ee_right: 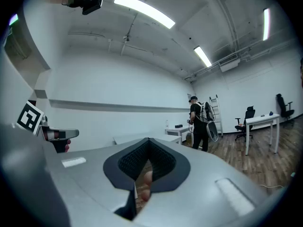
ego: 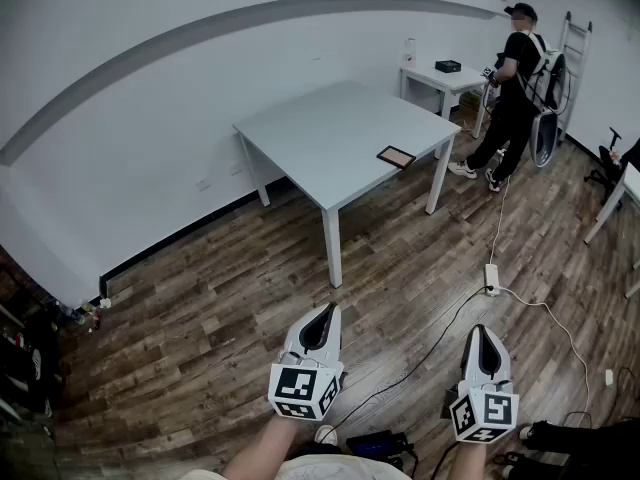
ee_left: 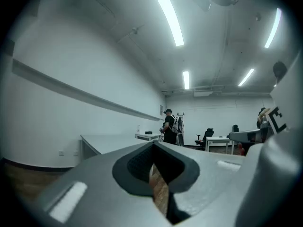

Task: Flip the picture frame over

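The picture frame [ego: 396, 156], a small brown rectangle with a dark rim, lies flat near the right edge of the grey-white table [ego: 320, 128]. Both grippers are far from it, held level over the wooden floor at the bottom of the head view. My left gripper [ego: 329, 310] has its jaws together with nothing in them, and so does my right gripper [ego: 481, 330]. In the left gripper view the jaw tips [ee_left: 154, 143] meet, with the table [ee_left: 106, 143] beyond them. The right gripper [ee_right: 148, 140] shows the same from its own view.
A person [ego: 512, 93] in black stands by a small white table [ego: 440, 78] with a black box [ego: 448, 66] at the back right. A ladder [ego: 572, 53] leans behind. A power strip [ego: 491, 278] and cables lie on the floor to the right.
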The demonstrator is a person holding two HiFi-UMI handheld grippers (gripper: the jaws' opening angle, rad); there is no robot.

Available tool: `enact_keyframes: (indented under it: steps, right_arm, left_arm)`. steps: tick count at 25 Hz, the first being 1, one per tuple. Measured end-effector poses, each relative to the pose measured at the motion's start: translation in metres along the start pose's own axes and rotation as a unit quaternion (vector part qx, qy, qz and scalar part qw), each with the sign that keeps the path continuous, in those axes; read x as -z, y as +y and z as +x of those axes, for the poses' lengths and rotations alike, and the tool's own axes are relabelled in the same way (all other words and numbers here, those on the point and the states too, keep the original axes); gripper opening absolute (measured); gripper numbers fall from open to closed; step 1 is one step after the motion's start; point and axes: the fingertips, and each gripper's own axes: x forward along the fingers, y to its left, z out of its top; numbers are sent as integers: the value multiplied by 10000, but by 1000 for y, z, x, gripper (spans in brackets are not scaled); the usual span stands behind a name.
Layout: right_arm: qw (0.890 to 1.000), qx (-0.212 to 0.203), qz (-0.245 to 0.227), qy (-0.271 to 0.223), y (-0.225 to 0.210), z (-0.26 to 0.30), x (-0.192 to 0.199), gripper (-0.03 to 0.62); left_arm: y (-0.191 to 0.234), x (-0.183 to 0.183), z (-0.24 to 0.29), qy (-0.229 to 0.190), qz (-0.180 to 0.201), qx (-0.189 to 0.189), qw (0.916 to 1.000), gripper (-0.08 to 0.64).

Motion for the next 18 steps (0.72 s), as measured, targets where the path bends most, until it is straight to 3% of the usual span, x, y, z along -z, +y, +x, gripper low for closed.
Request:
enact_keyframes:
  steps: [12,18]
  right_arm:
    - [10000,-21,40,26,-9,-2,4,23]
    - [9994,-174,290,-21,-14,-3,4,26]
  left_arm:
    - [-12,2,3,26,45,26,10000,0]
    - [-24,2,6,50,83,41,9999,0]
